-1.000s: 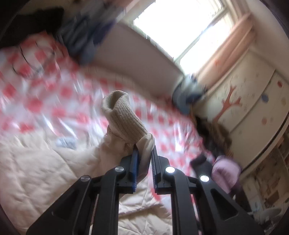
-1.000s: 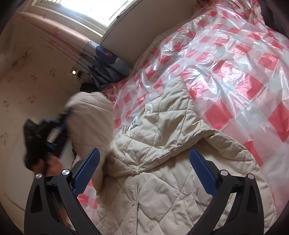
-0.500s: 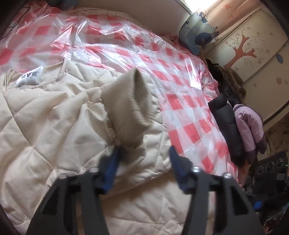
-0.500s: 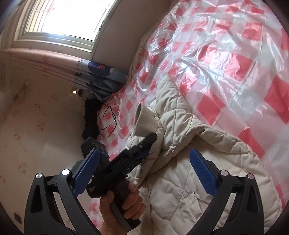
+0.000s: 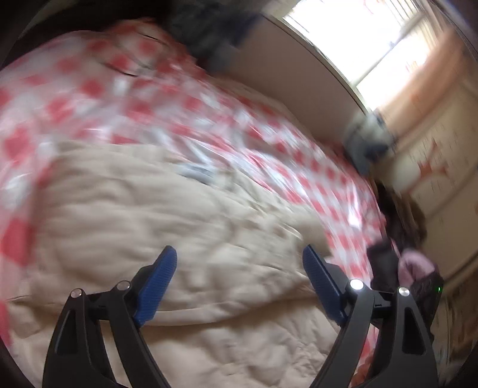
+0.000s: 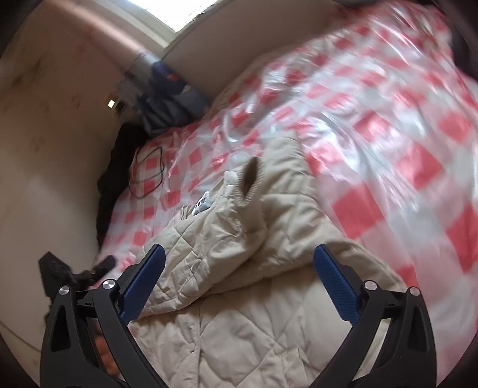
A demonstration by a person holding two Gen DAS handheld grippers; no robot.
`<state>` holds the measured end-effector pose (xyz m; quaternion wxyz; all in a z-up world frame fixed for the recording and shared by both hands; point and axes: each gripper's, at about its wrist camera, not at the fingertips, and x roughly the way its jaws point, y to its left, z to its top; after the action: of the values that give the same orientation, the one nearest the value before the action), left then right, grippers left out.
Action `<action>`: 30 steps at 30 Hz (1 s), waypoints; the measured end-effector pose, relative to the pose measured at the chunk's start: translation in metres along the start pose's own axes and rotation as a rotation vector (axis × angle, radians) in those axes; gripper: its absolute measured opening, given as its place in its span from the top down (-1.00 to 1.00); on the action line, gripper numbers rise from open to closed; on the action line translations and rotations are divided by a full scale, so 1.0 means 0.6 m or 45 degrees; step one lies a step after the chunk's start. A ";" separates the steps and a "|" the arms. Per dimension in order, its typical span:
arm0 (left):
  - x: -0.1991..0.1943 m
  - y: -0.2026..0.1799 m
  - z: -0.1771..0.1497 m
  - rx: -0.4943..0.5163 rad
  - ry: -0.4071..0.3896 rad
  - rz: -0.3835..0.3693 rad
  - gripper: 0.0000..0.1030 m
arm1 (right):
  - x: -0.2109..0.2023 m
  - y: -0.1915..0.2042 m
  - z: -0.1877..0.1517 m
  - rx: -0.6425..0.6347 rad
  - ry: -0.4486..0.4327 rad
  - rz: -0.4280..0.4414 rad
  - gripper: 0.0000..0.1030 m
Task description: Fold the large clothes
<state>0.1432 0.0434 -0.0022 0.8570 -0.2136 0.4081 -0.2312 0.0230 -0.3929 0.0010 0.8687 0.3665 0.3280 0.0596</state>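
Both tongs stand spread wide with nothing pinched in them. Left tongs (image 5: 239, 283) fill the bottom of their own view, blue pads apart over the cream quilted jacket (image 5: 167, 226); their jaws have just been opening, and no cloth lies between them, only the jacket's surface farther below. That view is smeared with motion blur, so fine detail is lost. Right tongs (image 6: 239, 283) hang open likewise at the bottom of their frame, above the same jacket (image 6: 239, 298).

In the right view the jacket lies on the bed, on a clear plastic sheet over a red-and-white checked cover (image 6: 388, 125). It takes up the centre and lower half of the frame, partly folded, with one sleeve laid across the body so its ribbed cuff (image 6: 252, 182) points toward the upper middle. A white label (image 6: 203, 204) shows just left of the cuff.

At the lower left of the right view a dark part of the left tool (image 6: 74, 271) sits at the bed's edge. A thin black cable (image 6: 149, 173) loops on the cover at centre left, beside dark clothing (image 6: 116, 167). A bluish bundle of fabric (image 6: 167, 98) rests against the wall at the upper left, below the bright window (image 6: 179, 12).

In the left view, dark and pink coats (image 5: 403, 262) lie piled at the right edge.
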 end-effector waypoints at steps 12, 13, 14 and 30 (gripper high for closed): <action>-0.012 0.195 -0.010 -0.195 -0.013 0.233 -0.82 | 0.221 -0.071 0.051 -0.277 0.288 -0.588 -0.86; 0.004 0.204 -0.014 -0.191 0.037 0.258 -0.82 | 0.213 -0.082 0.050 -0.232 0.291 -0.555 -0.86; 0.023 0.221 -0.022 -0.205 0.099 0.295 -0.82 | 0.197 -0.080 0.050 -0.235 0.260 -0.549 -0.86; -0.184 0.190 -0.094 -0.063 0.219 0.200 -0.85 | -0.089 -0.099 -0.024 -0.245 0.426 -0.147 -0.86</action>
<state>0.0615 0.1878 -0.0317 0.8287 -0.1816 0.5012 -0.1706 -0.0353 -0.4456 -0.0182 0.8351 0.2472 0.4810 0.1008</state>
